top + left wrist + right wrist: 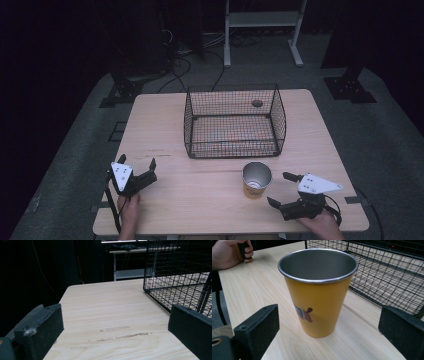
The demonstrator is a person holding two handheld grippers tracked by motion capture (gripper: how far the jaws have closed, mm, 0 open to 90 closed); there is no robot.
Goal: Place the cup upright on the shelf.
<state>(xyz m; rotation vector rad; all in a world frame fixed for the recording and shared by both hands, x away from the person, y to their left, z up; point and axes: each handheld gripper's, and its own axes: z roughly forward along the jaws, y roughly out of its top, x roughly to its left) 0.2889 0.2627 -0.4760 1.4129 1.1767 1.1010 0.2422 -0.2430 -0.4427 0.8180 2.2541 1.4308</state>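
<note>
A yellow metal cup [256,180] [318,290] stands upright on the wooden table [200,195], just in front of a black wire basket [234,121]. My right gripper [280,189] rests on the table to the cup's right, open, its jaws spread wide and pointing at the cup without touching it. In the right gripper view the cup stands between and beyond the two jaws. My left gripper [137,163] sits near the table's front left, open, holding nothing; its view looks across bare wood toward the basket's corner [180,277].
The basket [384,270] holds nothing that I can see. A small round hole [257,103] shows in the tabletop behind it. A white table frame [262,25] and cables lie on the floor beyond the far edge.
</note>
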